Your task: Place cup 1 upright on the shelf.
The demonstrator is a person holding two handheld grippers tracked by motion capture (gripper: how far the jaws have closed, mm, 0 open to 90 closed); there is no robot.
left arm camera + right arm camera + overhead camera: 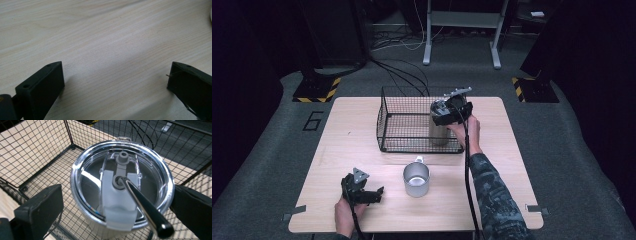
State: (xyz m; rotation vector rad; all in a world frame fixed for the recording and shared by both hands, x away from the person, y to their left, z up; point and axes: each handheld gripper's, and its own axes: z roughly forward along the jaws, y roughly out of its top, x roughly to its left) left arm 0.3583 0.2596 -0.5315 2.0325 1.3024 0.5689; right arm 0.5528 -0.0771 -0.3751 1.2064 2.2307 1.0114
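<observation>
- High view: your right gripper is at the top of the tall steel tumbler standing in the black wire basket's right side. Your left gripper rests on the light wooden table, left of the handled steel mug.
- Left gripper view: jaws spread wide over bare wood.
- Right gripper view: jaws flank the tumbler's clear lid with a straw; the right touches, the left stands just beside.

The left gripper lay low at the near left of the table, held in the left hand, its jaws spread wide apart with nothing between them. The right gripper was raised farther away, the right hand behind it and a camouflage-patterned sleeve reaching forward, jaws parted.
</observation>
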